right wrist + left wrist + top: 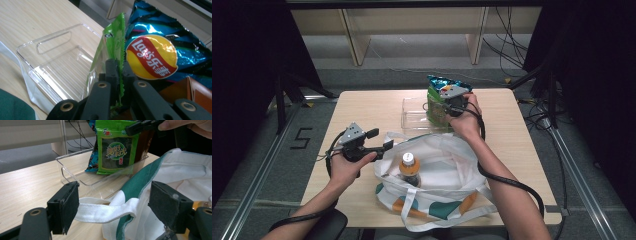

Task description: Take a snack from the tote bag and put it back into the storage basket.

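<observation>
Right gripper (119, 75) jaws nearly together, pinched on the upper edge of the green seaweed snack packet (112, 47); packet stands upright in the clear plastic bin (47, 72), at the bin's end nearest the fingers. Blue Lay's chip bag (160, 50) stands just beside the fingers, touching the green packet's far face; a brown packet (195, 92) sits below it. In the high view the right gripper (447, 102) sits on top of the packets. Left gripper (112, 208) jaws wide, holding nothing; the white strap (100, 211) of the tote bag (175, 172) runs between the pads, apart from both. Orange-capped bottle (409, 169) stands inside the tote, beside the left fingers.
</observation>
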A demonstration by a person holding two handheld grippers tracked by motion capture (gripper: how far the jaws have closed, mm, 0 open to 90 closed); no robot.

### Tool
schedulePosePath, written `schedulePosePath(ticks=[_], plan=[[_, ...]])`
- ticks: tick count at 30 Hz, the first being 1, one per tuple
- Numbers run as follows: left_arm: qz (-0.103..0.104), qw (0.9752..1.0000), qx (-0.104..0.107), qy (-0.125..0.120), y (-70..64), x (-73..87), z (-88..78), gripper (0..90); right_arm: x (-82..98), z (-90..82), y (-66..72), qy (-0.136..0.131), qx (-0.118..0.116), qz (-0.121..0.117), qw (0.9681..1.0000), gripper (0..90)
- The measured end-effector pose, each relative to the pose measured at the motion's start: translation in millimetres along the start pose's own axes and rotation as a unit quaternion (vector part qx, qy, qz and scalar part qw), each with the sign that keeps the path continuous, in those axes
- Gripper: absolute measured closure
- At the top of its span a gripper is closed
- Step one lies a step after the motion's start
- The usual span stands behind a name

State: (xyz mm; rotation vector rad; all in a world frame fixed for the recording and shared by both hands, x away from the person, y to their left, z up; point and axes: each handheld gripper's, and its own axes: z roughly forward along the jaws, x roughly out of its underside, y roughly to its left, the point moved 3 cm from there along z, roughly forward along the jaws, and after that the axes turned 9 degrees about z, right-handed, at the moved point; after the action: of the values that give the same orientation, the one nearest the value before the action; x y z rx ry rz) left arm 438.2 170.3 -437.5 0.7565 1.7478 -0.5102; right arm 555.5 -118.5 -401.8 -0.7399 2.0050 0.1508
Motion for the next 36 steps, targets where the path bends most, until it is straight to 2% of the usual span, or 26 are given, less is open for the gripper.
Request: schedulePosePath(ticks=[5,7,10,11,17,20,21,22,23,24,25,26,34,36], plan=[[0.0,1.0,0.001,0.001,-0.4,-0.1,0.2,23.2,4.5,-0.6,-0.9,0.012,-0.002,-0.003,0.9999,88.3],[0.0,1.0,0.001,0.001,-0.4,0.0,0.3,23.2,7.7,-1.3,-0.8,0.019,0.005,0.002,0.9998,88.3],[0.0,1.0,0.001,0.001,-0.4,0.1,0.5,23.2,8.8,-1.3,-1.2,0.024,-0.002,-0.005,0.9997,87.9],[0.001,1.0,0.001,0.001,-0.4,0.0,0.4,23.2,10.1,-1.3,0.1,0.023,0.009,0.002,0.9997,87.7],[0.001,1.0,0.001,0.001,-0.5,0.1,0.5,23.2,13.3,-2.7,-0.5,0.038,0.009,-0.006,0.9992,87.3],[0.001,1.0,0.001,0.001,-0.5,-0.1,0.7,23.2,17.5,-3.2,-1.1,0.042,0.008,-0.004,0.9991,86.9],[0.001,1.0,0.001,0.002,-0.6,0.1,1.1,23.2,19.4,-4.1,-1.5,0.04,0.013,0.007,0.9991,86.6],[0.001,1.0,0.001,0.002,-0.7,0.2,1.3,23.2,19.6,-3.6,-3.8,0.033,0.012,-0.011,0.9993,86.3],[0.002,1.0,0.001,0.002,-0.9,0.1,1.4,23.2,20.7,-5.2,-2.5,0.039,0.012,0.007,0.9991,86.1],[0.002,1.0,0.001,0.002,-1.0,0.0,1.4,23.2,21.7,-7.0,-1.7,0.042,0.023,0.02,0.9987,86.0],[0.002,1.0,0.001,0.002,-1.0,0.0,1.4,23.2,22.3,-6.7,-2.7,0.038,0.022,0.014,0.999,85.8],[0.002,1.0,0.001,0.002,-1.1,-0.1,1.4,23.2,23.0,-8.8,-3.4,0.045,0.021,0.013,0.9987,85.7],[0.002,1.0,0.001,0.002,-0.9,-0.4,1.2,23.3,25.2,-11.6,-5.3,0.035,0.028,0.02,0.9988,84.4],[0.002,1.0,0.001,0.002,-0.8,-0.3,1.1,23.3,25.7,-13.5,-5.7,0.043,0.026,0.022,0.9985,83.9]])
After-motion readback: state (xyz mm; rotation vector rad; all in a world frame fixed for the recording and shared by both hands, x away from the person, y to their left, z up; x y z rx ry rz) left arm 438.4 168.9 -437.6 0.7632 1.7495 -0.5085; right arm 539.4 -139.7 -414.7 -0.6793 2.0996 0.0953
